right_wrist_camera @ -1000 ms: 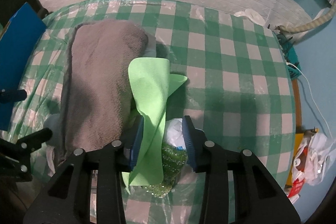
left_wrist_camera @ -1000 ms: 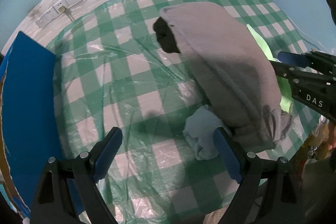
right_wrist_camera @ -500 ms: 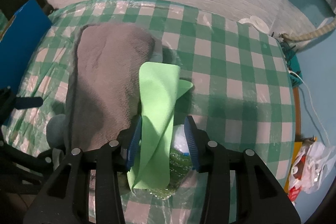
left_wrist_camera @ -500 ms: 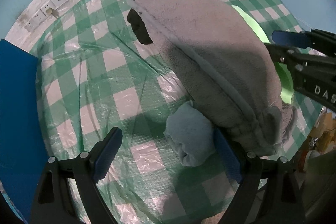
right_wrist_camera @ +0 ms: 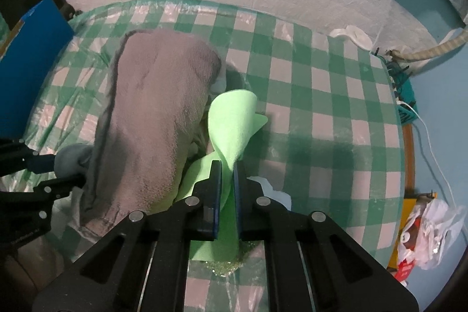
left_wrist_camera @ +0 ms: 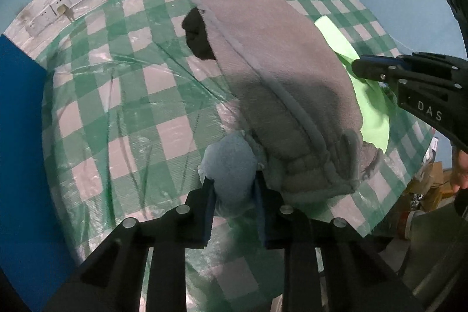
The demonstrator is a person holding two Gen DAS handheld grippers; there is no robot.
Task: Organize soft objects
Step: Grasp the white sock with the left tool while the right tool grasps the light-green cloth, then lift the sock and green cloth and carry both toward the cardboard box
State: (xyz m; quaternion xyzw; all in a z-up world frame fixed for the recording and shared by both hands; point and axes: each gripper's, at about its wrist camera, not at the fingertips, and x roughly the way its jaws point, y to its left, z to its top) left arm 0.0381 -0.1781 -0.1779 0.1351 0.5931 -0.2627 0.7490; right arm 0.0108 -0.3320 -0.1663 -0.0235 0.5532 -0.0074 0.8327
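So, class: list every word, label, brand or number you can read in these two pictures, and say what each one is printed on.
"DAS": white letters on the black body of the right gripper, seen in the left wrist view.
Red and white packaging beside the table: print too blurred to read.
Blue box: markings on its edge too small to read.
Nothing else legible.

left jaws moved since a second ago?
Yes. The left gripper has just been closing: wide apart over the checked cloth before, now pinching the light blue cloth.

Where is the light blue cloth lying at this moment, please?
In the left wrist view the light blue cloth sits low and central, pinched in the left gripper, against the near end of the grey towel on the checked tablecloth.
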